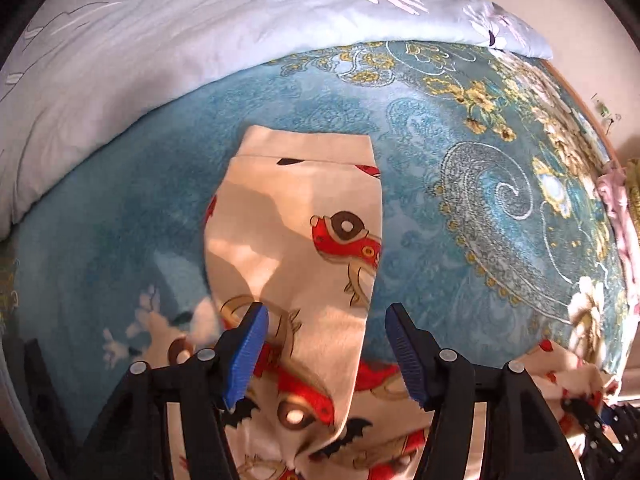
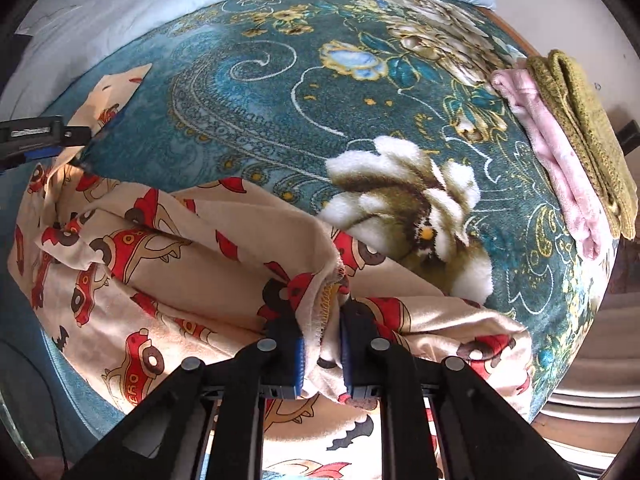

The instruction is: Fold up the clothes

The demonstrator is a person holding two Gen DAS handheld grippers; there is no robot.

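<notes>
Cream car-print garment (image 2: 168,280) bunched in right tongs (image 2: 322,354), beneath spread left tongs (image 1: 324,344).

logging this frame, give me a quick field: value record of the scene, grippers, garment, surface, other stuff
garment: cream car-print pants, one leg laid flat, the rest bunched
left gripper: open, over the flat leg
right gripper: shut on a bunched seam of the pants
surface: teal floral blanket
other items: pale blue quilt at the far side; folded pink cloth and olive knit at the blanket's right edge

Both wrist cameras look forward and down, close over the teal blanket (image 1: 460,184), sharing the car-print garment (image 2: 168,264).
</notes>
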